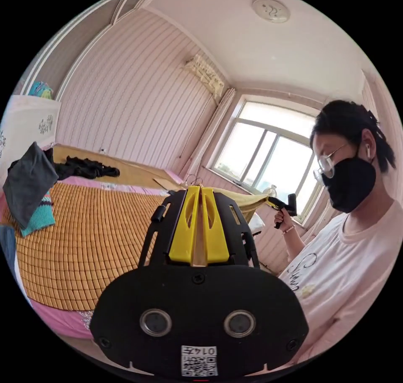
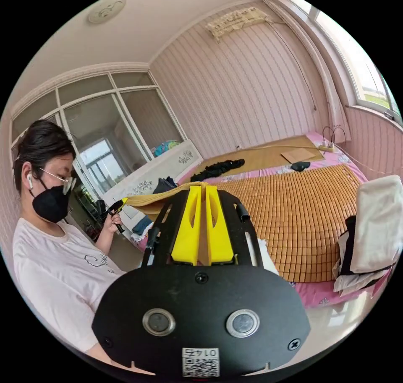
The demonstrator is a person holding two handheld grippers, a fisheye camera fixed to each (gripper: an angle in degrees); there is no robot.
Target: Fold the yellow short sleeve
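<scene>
Left gripper (image 1: 200, 190): yellow jaws drawn together, the tips nipping one end of the pale yellow short-sleeve shirt (image 1: 243, 199); I judge both jaws press on the cloth, as its edge starts right at the tips.
Right gripper (image 2: 200, 186): jaws likewise nearly closed on the other end of the same shirt (image 2: 155, 198); the fabric runs off from the tips toward my other hand.
Shirt position: stretched in the air between my two grippers, a taut band from one set of tips to the other, above the bed and not lying on it.
Why held so: I judge I am pulling it out flat by two ends to straighten it before laying it down to fold.
Other gripper seen: in the left gripper view my right hand (image 1: 282, 219) grips its handle at the far end of the cloth; in the right gripper view my left hand (image 2: 112, 220) does the same.
Landing place: woven orange bamboo mat (image 1: 92, 240) on the bed, bare in the middle.
Nearby clutter: dark grey cloth (image 1: 27, 181) and black garment (image 1: 86, 168) at the mat's far side; white folded stack (image 2: 375, 227) at the bed edge.
Progress: no fold made yet, by my judgement.
</scene>
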